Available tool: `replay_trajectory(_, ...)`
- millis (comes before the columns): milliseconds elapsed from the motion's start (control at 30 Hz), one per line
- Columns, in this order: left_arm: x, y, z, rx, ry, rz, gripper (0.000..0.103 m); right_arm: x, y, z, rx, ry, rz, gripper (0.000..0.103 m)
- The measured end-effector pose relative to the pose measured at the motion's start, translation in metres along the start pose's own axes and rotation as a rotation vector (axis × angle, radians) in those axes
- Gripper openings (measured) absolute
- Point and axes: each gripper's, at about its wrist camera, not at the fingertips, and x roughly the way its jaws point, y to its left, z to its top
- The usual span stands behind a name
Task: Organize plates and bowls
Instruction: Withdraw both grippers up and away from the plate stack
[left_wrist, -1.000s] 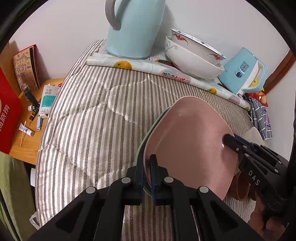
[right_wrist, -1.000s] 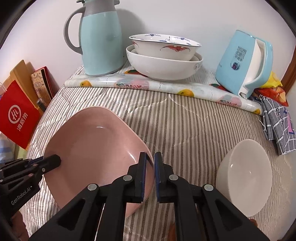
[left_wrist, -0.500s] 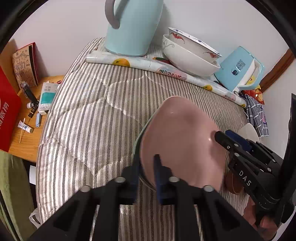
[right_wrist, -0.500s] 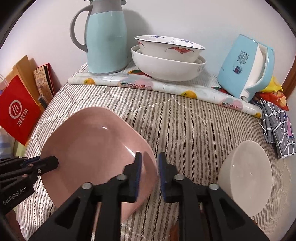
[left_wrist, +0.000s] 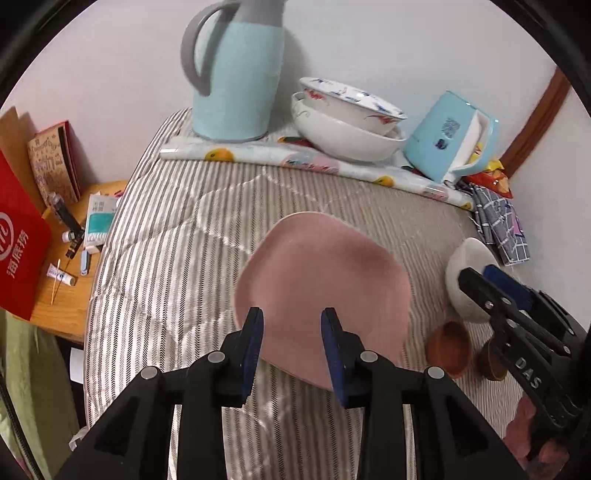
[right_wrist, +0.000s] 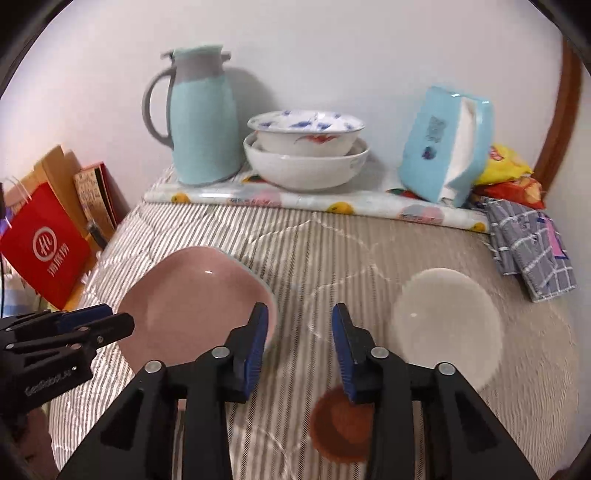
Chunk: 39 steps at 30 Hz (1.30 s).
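A pink square plate (left_wrist: 325, 291) lies on the striped quilt; in the right wrist view (right_wrist: 192, 302) a green rim shows under its far edge. My left gripper (left_wrist: 291, 325) is open and empty just in front of the plate. My right gripper (right_wrist: 299, 328) is open and empty, right of the plate. A white bowl (right_wrist: 447, 321) sits to the right on the quilt, also in the left wrist view (left_wrist: 465, 280). A small brown bowl (right_wrist: 340, 428) sits below my right gripper. Two stacked white bowls (right_wrist: 306, 155) stand at the back.
A light blue thermos jug (right_wrist: 199, 118), a blue tissue box (right_wrist: 443, 144), snack bags (right_wrist: 506, 173) and a checked cloth (right_wrist: 532, 243) line the back and right. A red bag (left_wrist: 18, 236) and a wooden side table (left_wrist: 70, 266) with small items stand left.
Both grippers have let go of the pink plate, opened and drawn back. The plate now lies flat on the quilt.
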Motion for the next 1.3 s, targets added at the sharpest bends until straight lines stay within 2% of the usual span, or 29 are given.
replay_trajectory(33,-0.003,-0.003,0.000,0.003,-0.008,-0.002,0.031,-0.006,-0.004,-0.002,0.006,-0.011,-0.008,0.045)
replay_trajectory(267,-0.021,-0.043,-0.012,0.058,-0.052,-0.036,0.031,-0.039,-0.045,-0.021,0.087,-0.053,-0.038,0.046)
replay_trajectory(633,-0.019,-0.108,-0.041,0.151,-0.028,-0.090,0.031,-0.066,-0.104,-0.064,0.160,-0.043,-0.105,0.046)
replay_trajectory(967,-0.002,-0.145,-0.051,0.177,-0.009,-0.084,0.031,-0.060,-0.155,-0.099,0.228,0.016,-0.161,0.043)
replay_trajectory(1133,0.015,-0.150,-0.054,0.160,0.013,-0.076,0.031,-0.048,-0.170,-0.111,0.257,0.050,-0.139,0.036)
replay_trajectory(1300,0.031,-0.158,-0.055,0.182,0.029,-0.046,0.031,-0.038,-0.171,-0.118,0.247,0.066,-0.098,0.036)
